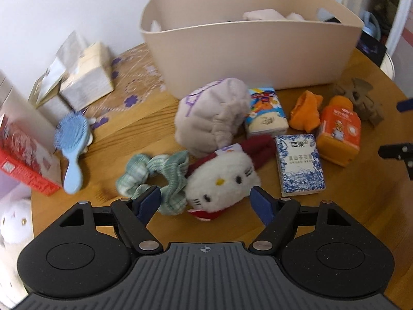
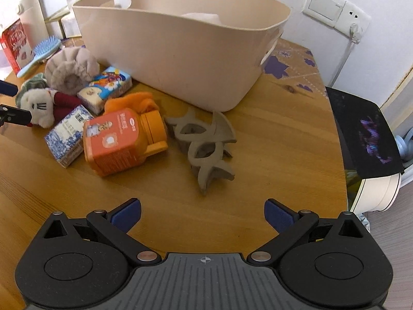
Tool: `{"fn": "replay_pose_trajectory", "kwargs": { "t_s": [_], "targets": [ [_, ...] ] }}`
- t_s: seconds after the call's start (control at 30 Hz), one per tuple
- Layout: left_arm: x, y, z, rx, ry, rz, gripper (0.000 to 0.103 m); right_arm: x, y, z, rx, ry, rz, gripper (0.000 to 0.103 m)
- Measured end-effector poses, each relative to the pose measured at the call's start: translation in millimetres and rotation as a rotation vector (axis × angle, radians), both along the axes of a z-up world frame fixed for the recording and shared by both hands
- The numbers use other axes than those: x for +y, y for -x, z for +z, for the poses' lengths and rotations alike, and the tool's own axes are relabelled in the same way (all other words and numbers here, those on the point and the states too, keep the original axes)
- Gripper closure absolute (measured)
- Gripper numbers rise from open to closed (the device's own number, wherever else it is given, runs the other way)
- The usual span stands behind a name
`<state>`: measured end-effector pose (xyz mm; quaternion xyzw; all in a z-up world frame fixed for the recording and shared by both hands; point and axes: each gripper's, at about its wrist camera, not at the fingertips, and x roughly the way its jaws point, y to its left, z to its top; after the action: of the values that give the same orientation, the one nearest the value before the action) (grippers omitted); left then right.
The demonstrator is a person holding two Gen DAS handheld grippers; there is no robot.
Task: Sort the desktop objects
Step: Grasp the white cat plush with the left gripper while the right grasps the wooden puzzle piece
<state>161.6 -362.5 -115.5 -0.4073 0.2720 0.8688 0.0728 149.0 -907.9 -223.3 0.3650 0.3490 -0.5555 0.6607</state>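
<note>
My left gripper (image 1: 205,201) is open, its blue pads on either side of a white cat plush with a red bow (image 1: 223,180), close above it. A green scrunchie (image 1: 155,175) lies beside its left pad. Behind are a grey plush hat (image 1: 211,113), a colourful tissue pack (image 1: 265,108), a blue-white tissue pack (image 1: 299,164), an orange cloth (image 1: 306,111) and an orange bottle (image 1: 338,129). My right gripper (image 2: 202,215) is open and empty, over bare table just before a grey-brown hair claw (image 2: 204,142). The beige basket (image 2: 180,49) stands at the back with soft items inside.
A blue hairbrush (image 1: 72,149), a red box (image 1: 23,155) and a tissue bag (image 1: 87,77) sit at the left. A black device (image 2: 366,134) sits past the table's right edge. A wall socket (image 2: 335,10) is behind. Bare wooden table (image 2: 271,155) lies at the right.
</note>
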Motion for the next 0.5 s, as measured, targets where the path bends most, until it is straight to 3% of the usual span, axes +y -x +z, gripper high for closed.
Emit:
{"fn": "replay_pose_trajectory", "kwargs": {
  "t_s": [0.2,0.5],
  "targets": [
    [7,4,-8,0.024,0.007,-0.033,0.025,-7,0,-7,0.018,-0.006,0.003,0.000],
    [10,-9,1,0.118,-0.064,0.002,0.025,-19,-1,-9,0.030,0.046,-0.012,0.000]
  ]
}}
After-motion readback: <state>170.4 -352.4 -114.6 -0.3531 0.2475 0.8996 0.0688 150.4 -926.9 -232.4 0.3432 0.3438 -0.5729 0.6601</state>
